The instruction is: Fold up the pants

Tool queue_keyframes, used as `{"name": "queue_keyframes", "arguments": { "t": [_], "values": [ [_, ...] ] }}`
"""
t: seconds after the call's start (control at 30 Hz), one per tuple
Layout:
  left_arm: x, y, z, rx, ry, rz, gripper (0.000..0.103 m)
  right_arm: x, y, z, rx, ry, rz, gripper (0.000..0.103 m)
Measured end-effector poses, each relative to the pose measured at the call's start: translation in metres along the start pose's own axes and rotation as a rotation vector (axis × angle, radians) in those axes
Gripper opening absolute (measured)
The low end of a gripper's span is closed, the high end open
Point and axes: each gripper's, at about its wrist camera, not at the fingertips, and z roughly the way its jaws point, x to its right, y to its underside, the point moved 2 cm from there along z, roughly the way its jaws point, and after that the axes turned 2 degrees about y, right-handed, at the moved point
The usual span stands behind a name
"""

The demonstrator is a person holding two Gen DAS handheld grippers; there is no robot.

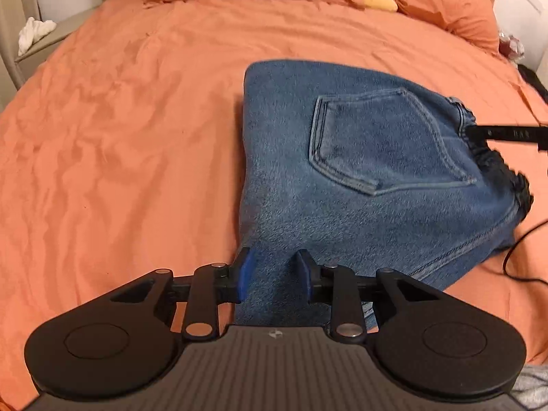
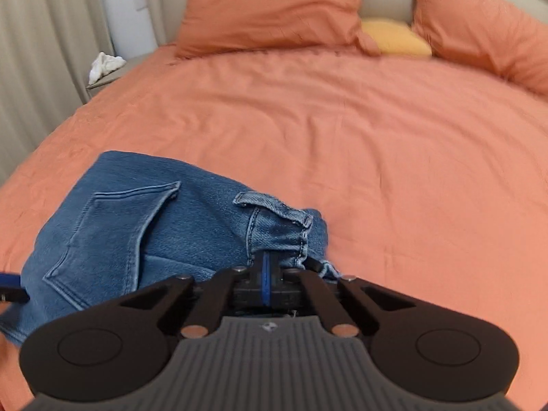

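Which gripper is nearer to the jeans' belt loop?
Right. The right gripper is shut on the waistband just below the belt loop; the left gripper straddles the jeans at the near edge, beyond the back pocket.

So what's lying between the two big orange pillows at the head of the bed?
A small yellow pillow sits between the left orange pillow and the right orange pillow, clearest in the right wrist view.
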Motion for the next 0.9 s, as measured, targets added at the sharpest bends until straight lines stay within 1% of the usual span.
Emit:
{"name": "queue_keyframes", "arguments": {
  "t": [0.03,0.17,0.23,0.27,0.3,0.33,0.37,0.43,0.53,0.6,0.63,0.67,0.73,0.8,0.83,0.87,0.9],
  "values": [
    [0.0,0.001,0.003,-0.013,-0.004,0.002,0.034,0.001,-0.001,0.002,-0.006,-0.004,0.004,0.0],
    [0.005,-0.001,0.004,-0.066,-0.033,0.007,0.034,-0.008,-0.003,-0.002,-0.014,0.022,-0.055,0.0],
    [0.008,-0.004,-0.001,-0.069,-0.06,0.009,0.035,-0.01,-0.004,-0.013,-0.006,0.013,-0.061,0.0],
    [0.011,-0.004,-0.006,-0.066,-0.074,0.019,0.035,-0.012,-0.005,-0.022,0.006,0.007,-0.066,0.002],
    [0.015,-0.004,-0.012,-0.055,-0.086,0.032,0.035,-0.014,-0.005,-0.033,0.025,0.005,-0.08,0.007],
    [0.02,-0.004,-0.022,-0.036,-0.091,0.048,0.035,-0.016,-0.005,-0.044,0.049,0.003,-0.097,0.022],
    [0.024,-0.004,-0.032,-0.014,-0.092,0.062,0.035,-0.019,-0.005,-0.057,0.071,-0.001,-0.115,0.03],
    [0.034,-0.007,-0.054,0.038,-0.102,0.082,0.035,-0.026,-0.005,-0.082,0.102,-0.008,-0.151,0.032],
    [0.054,-0.014,-0.098,0.141,-0.131,0.116,0.037,-0.035,-0.007,-0.124,0.139,-0.022,-0.196,0.044],
    [0.07,-0.018,-0.128,0.219,-0.157,0.138,0.046,-0.04,-0.006,-0.157,0.186,-0.042,-0.221,0.052],
    [0.078,-0.019,-0.144,0.257,-0.179,0.142,0.048,-0.042,-0.005,-0.173,0.211,-0.047,-0.236,0.061],
    [0.086,-0.02,-0.157,0.292,-0.201,0.146,0.053,-0.045,-0.002,-0.19,0.241,-0.051,-0.25,0.07],
    [0.102,-0.017,-0.181,0.355,-0.23,0.156,0.058,-0.05,0.007,-0.222,0.301,-0.059,-0.28,0.076],
    [0.116,-0.012,-0.202,0.408,-0.263,0.159,0.07,-0.055,0.021,-0.251,0.354,-0.047,-0.302,0.082],
    [0.123,-0.008,-0.21,0.433,-0.28,0.162,0.072,-0.056,0.029,-0.263,0.38,-0.044,-0.306,0.084],
    [0.131,-0.001,-0.218,0.459,-0.303,0.166,0.077,-0.056,0.038,-0.275,0.405,-0.041,-0.304,0.086],
    [0.138,0.002,-0.224,0.481,-0.331,0.167,0.085,-0.056,0.047,-0.285,0.422,-0.037,-0.299,0.087]
  ]
}}
